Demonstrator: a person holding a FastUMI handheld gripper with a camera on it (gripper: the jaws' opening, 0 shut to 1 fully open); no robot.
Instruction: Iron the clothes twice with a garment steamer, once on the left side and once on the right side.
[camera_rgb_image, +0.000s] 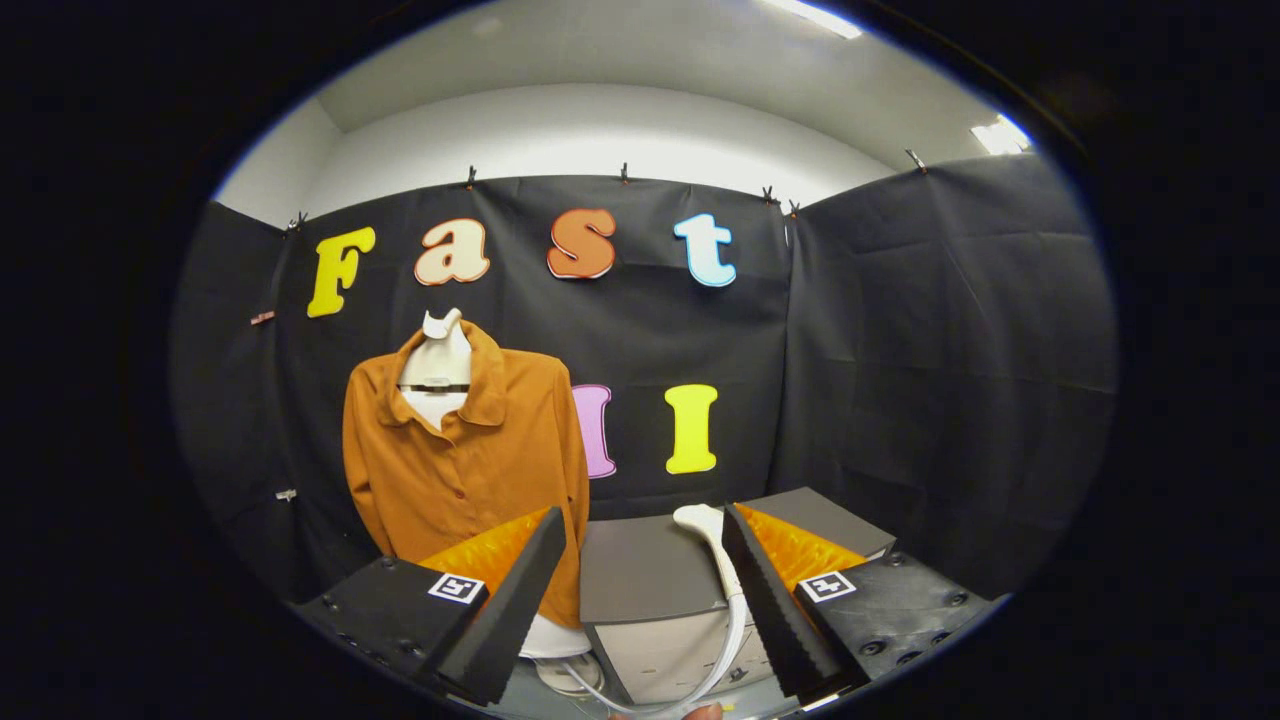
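An orange-brown shirt (465, 455) hangs upright on a white mannequin torso (437, 365), beyond my left finger (505, 610). A white garment steamer (712, 545) lies on a grey box (650, 575), its handle running down just inside my right finger (775, 605), its white hose curving below. My gripper (640, 640) is open, fingers wide apart, with the box between them and the steamer near the right one, untouched as far as I can see.
A second dark grey box (825, 520) stands behind the right finger. Black cloth walls close the booth behind and on the right. The mannequin's white base (555, 640) shows under the shirt. A fingertip of a person (700, 712) peeks in at the bottom.
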